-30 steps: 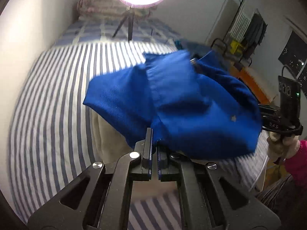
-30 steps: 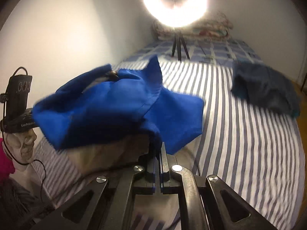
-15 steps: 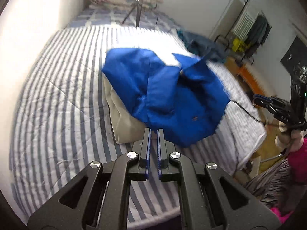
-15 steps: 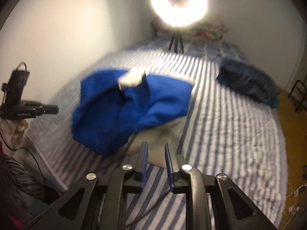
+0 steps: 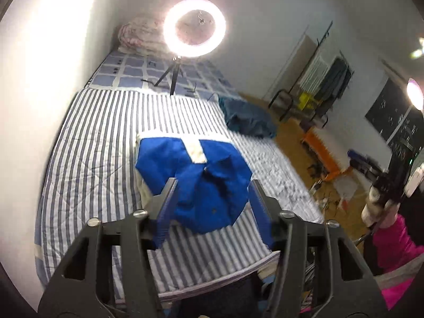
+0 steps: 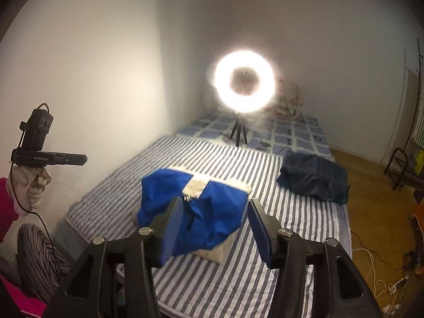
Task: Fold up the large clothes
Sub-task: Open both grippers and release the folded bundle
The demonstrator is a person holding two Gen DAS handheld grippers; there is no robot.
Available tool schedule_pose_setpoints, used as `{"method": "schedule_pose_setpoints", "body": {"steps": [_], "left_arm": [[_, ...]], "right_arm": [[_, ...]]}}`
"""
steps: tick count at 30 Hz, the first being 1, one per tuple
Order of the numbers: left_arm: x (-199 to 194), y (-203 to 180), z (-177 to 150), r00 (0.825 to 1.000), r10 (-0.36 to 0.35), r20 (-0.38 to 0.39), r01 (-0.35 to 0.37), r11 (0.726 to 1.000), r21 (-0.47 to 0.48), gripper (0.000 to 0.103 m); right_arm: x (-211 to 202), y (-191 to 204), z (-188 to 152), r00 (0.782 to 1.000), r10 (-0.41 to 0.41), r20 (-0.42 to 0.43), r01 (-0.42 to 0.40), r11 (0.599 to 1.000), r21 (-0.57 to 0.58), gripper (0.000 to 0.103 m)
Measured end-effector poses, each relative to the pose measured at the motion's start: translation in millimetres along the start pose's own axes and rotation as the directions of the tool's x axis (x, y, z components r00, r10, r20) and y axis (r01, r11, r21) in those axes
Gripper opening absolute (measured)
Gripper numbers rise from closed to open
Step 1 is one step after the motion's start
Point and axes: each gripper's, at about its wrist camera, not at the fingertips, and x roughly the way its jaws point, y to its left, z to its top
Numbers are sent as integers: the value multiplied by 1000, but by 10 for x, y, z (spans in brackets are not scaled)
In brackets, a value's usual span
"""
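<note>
A blue and cream jacket lies bunched in a loose pile on the striped bed, near its front edge. It also shows in the right wrist view. My left gripper is open and empty, held above and in front of the jacket. My right gripper is open and empty too, raised above the jacket. The left gripper shows in the right wrist view at the far left, held in a gloved hand.
A dark teal garment lies on the bed's right side, also in the right wrist view. A lit ring light on a tripod stands on the bed at the back. A clothes rack and clutter stand on the floor right.
Both grippers let go of the blue jacket, which dropped onto the bed. Both jaws opened wide and the grippers pulled back and up from it.
</note>
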Motion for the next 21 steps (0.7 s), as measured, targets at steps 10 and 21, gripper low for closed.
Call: {"method": "schedule_pose_setpoints", "body": {"steps": [10,21], "left_arm": [[833,845,30,998,11,-67,-27,970,-240,56],[1866,1687,37,989,-66,-135,-11,867,-498,56]], "right_arm": [[881,-299,-350,985,77,-156,-56,990,130,71],[2345,-742,-1119,923,269,-276,-100,859,502,71]]}}
